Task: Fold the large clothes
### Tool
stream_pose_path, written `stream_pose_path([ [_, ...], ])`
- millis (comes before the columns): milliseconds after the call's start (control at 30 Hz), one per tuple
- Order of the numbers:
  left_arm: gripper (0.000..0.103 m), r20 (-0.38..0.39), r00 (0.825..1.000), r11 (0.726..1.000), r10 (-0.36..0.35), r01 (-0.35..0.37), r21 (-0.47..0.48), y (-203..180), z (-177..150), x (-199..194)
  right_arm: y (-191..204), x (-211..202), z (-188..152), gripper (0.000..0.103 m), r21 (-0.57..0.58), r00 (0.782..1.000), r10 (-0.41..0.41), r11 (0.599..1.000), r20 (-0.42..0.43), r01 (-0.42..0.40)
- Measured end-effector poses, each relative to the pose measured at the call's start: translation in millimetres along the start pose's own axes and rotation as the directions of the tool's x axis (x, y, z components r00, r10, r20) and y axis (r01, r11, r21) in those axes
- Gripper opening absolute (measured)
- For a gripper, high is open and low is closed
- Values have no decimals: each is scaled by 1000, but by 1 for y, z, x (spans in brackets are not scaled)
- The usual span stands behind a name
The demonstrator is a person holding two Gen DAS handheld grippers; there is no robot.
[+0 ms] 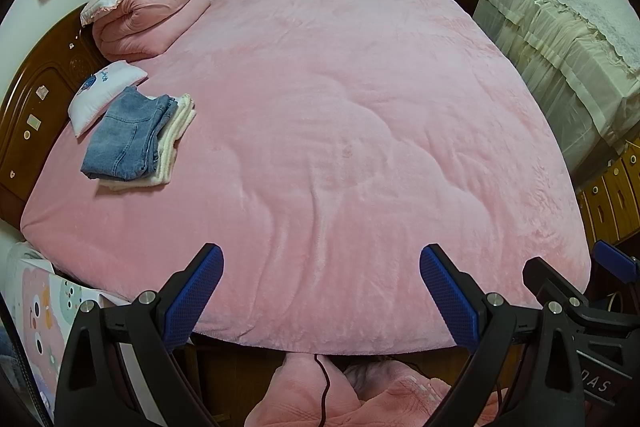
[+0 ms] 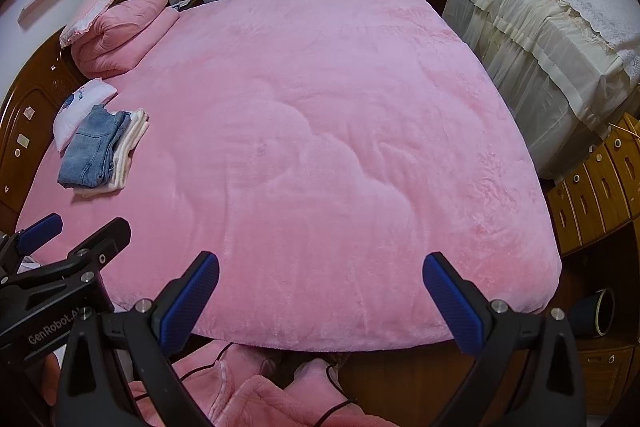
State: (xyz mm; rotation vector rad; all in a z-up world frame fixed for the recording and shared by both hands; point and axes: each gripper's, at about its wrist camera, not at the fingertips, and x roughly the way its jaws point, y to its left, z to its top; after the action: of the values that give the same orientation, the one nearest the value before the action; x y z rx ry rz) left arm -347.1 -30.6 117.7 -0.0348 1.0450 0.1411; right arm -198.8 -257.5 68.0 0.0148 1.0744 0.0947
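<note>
A pink plush bedspread (image 1: 340, 115) covers the bed; it also fills the right wrist view (image 2: 320, 131). Folded blue jeans (image 1: 128, 135) lie on a folded cream garment (image 1: 174, 143) at the left near the headboard, also seen in the right wrist view (image 2: 94, 151). My left gripper (image 1: 320, 291) is open and empty over the bed's near edge. My right gripper (image 2: 320, 299) is open and empty beside it. A pink fleece garment (image 2: 248, 395) lies below the grippers, off the near edge, also in the left wrist view (image 1: 304, 395).
A folded pink quilt with a pillow (image 1: 144, 15) and a small white cushion (image 1: 102, 91) sit by the wooden headboard (image 1: 36, 115). A lace-covered cabinet (image 2: 560, 39) and wooden drawers (image 2: 596, 187) stand right. A black cable (image 1: 324, 387) runs across the pink garment.
</note>
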Motion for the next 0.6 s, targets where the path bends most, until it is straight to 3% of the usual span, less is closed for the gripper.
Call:
stream_pose_path([
  [600,98,-2,1000,1000,6,-6,-2,-2,1,0,-7,8,3,102,8,1000,0,1000,-22,0],
])
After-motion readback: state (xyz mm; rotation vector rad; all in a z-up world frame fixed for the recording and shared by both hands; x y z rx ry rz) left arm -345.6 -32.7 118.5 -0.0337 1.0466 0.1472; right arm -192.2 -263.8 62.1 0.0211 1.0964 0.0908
